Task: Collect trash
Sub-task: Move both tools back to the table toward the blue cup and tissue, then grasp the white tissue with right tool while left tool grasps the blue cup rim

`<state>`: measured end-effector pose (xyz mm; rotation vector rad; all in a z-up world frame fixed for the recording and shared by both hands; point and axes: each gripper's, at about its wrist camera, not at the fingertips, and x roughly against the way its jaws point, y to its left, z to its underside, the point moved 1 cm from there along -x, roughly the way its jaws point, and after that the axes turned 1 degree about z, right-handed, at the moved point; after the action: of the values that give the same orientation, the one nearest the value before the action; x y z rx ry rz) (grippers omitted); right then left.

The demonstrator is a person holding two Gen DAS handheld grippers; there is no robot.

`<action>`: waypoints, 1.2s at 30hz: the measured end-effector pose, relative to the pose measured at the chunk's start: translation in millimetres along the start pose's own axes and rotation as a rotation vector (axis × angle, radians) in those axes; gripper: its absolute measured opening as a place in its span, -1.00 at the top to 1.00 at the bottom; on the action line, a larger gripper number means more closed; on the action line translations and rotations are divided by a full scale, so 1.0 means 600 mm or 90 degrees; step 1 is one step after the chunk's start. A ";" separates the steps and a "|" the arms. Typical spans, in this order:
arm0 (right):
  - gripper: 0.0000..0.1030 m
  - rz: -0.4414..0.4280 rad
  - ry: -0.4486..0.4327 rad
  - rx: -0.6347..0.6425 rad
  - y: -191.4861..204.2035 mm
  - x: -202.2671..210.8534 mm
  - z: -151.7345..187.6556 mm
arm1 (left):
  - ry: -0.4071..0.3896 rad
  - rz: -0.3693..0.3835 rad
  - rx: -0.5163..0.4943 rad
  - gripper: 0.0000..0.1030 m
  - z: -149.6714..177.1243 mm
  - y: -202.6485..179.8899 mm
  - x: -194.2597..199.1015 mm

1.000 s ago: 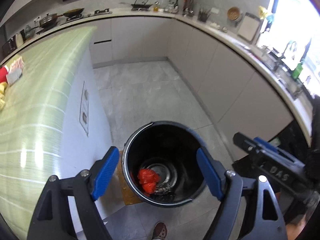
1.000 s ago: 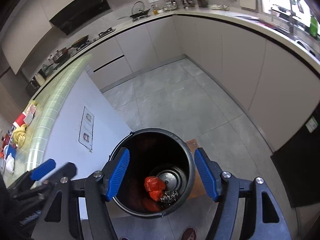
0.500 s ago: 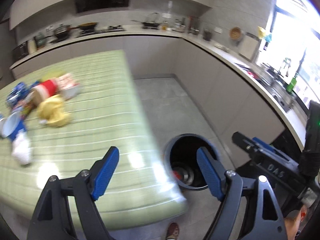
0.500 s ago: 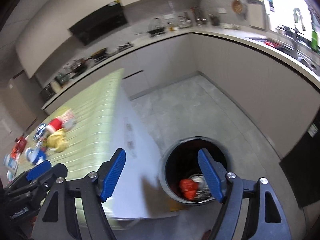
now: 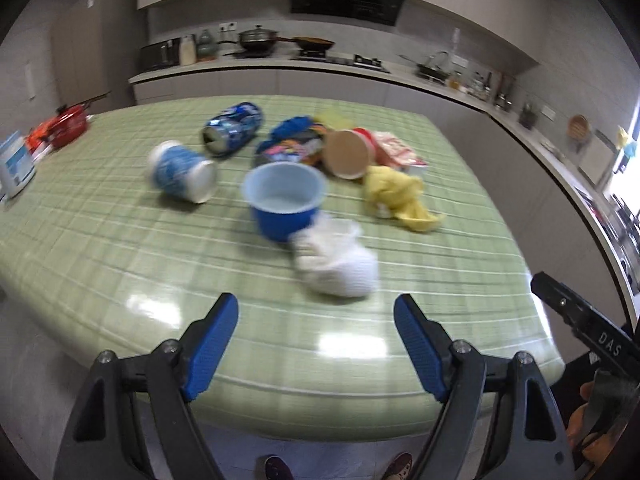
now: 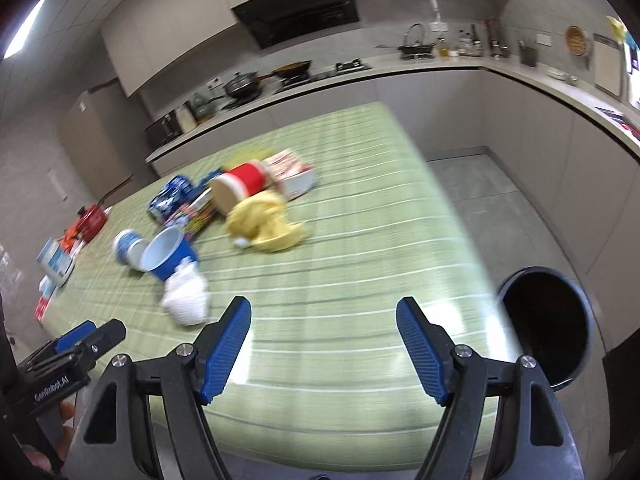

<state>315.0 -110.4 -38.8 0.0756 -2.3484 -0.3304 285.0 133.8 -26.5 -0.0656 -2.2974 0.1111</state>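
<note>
A kitchen with grey cabinets and a long worktop wraps round a table (image 5: pixel 120 240) covered in a green checked cloth; both views are smeared by motion, so fine detail is uncertain. The left gripper (image 5: pixel 316 344) hangs over the table's near edge with its blue pads wide apart and nothing between them; the right gripper (image 6: pixel 324 344) is likewise spread and empty, set beside it over the same edge. The trash lies ahead of both: a crumpled white wad (image 5: pixel 336 264) is nearest, just beyond the left gripper and slightly right of its centre line; touching it from behind is a blue cup (image 5: pixel 284 200) standing mouth up; a tipped white-and-blue can (image 5: pixel 182 172) lies further ahead to the left, a blue drink can (image 5: pixel 234 128) beyond that; a yellow rag (image 5: pixel 396 196) sits ahead to the right, with a red-and-tan cup (image 5: pixel 350 152) on its side and a heap of wrappers (image 5: pixel 296 144) behind. The black bin (image 6: pixel 546 324) stands on the floor, low to the right of the right gripper, off the table's corner.

The step in hand looks like reaching for the next piece; the white wad seems the likeliest pick for the left gripper, which calls for moving forward and down until the pads straddle it, then closing; the cup pressed against it could be nudged. The cloth between the grippers and the wad is bare, giving free approach; the table's right edge falls away to open floor, so the carry to the bin looks unobstructed.
</note>
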 end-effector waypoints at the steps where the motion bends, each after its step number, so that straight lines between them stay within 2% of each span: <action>1: -0.49 -0.002 0.002 0.003 0.018 -0.006 0.003 | 0.000 -0.006 0.006 -0.58 -0.001 0.018 -0.002; 7: -0.49 -0.010 0.019 0.020 0.085 -0.032 0.000 | 0.013 -0.012 0.030 -0.58 -0.012 0.081 -0.024; 15: -0.50 -0.043 0.028 0.067 0.128 -0.090 -0.038 | 0.008 -0.030 0.053 -0.58 -0.052 0.100 -0.054; 21: -0.50 -0.102 0.085 0.094 0.172 -0.169 -0.036 | 0.010 -0.036 0.061 -0.58 -0.092 0.106 -0.092; 25: -0.50 -0.116 0.116 0.107 0.198 -0.207 -0.024 | 0.018 -0.029 0.065 -0.58 -0.109 0.114 -0.113; 30: -0.50 -0.131 0.123 0.110 0.220 -0.222 -0.014 | 0.016 -0.003 0.017 -0.58 -0.104 0.133 -0.127; 36: -0.59 -0.093 0.140 0.142 0.257 -0.245 0.020 | 0.029 0.042 -0.037 -0.59 -0.103 0.132 -0.137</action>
<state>418.6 63.5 -107.3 0.3733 -2.1561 -0.1218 386.7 209.3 -54.7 -0.1722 -2.2527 0.0761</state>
